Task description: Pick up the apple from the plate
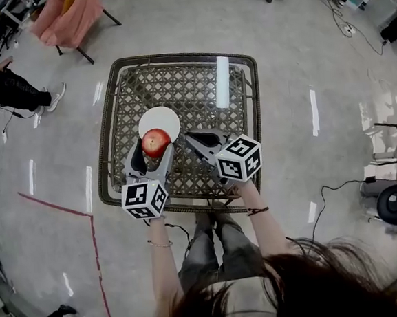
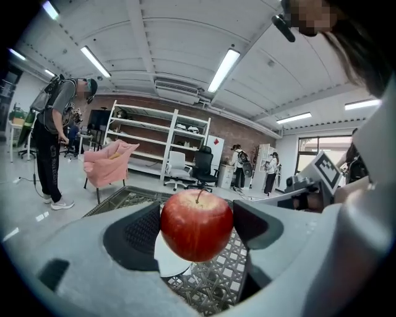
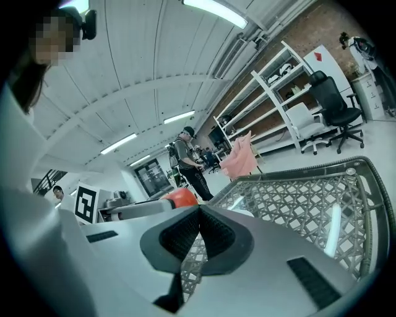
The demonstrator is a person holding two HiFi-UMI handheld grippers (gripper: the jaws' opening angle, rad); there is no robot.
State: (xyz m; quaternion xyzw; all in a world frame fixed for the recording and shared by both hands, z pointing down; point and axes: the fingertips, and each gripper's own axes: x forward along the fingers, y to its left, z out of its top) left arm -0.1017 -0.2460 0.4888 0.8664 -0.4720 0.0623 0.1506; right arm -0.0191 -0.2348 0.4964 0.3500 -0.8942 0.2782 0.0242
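You have no words, brand names or numbers to read anywhere in these views. The only printed marks near you are the black-and-white square markers on the 2 cubes, one [image 1: 145, 199] on your left gripper [image 1: 154, 146] and one [image 1: 240, 157] on your right gripper [image 1: 193, 137]; they are block patterns, not letters. Across the room a small red diamond sign [image 3: 320, 57] sits on a white cabinet [image 3: 329, 67], and whatever is on it is too small to make out.

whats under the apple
The apple, gripped by the left gripper, has the white plate below it on the woven table. The apple and jaws cover part of the plate, so anything lying there cannot be seen.
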